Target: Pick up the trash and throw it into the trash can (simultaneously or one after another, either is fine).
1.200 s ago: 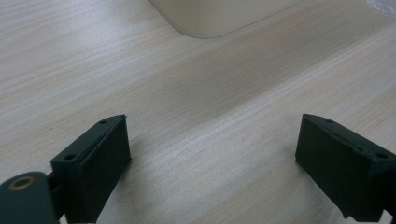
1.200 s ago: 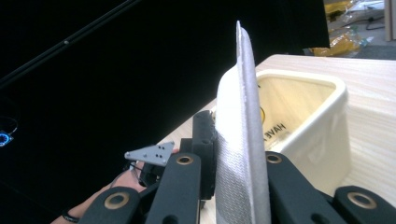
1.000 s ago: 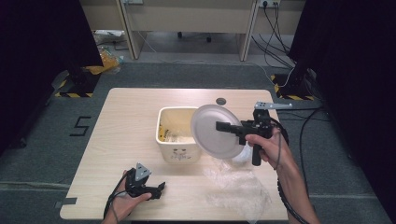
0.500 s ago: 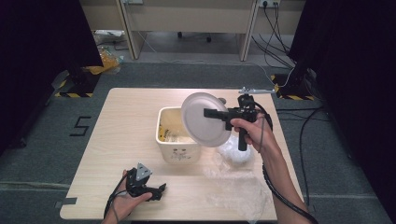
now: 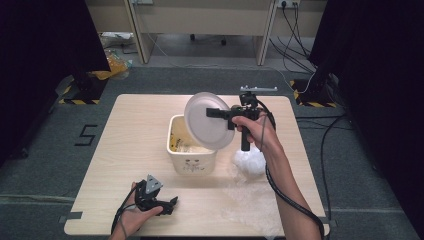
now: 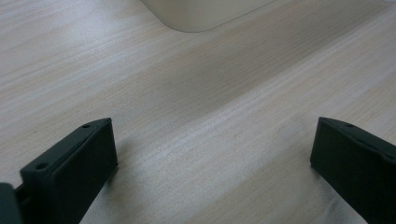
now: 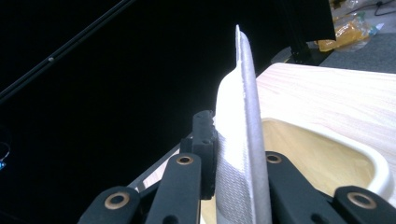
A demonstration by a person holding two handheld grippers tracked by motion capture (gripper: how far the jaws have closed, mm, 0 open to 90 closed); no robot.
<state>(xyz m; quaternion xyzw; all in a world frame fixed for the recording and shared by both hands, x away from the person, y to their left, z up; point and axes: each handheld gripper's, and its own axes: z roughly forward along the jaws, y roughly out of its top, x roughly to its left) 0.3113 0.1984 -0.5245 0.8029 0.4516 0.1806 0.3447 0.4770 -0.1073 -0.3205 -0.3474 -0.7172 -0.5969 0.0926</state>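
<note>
The round white paper plate is standing tilted at frame centre, over the cream plastic bin, pinched on its edge by the right gripper. At lower left, the left gripper is resting wide open, holding nothing, on bare wooden table.

A pale wood-grain rectangular table stands on grey carpet floor — a white "5" is marked to its left. Black curtains flank both sides; beige desk panels and trailing black cables lie behind.
</note>
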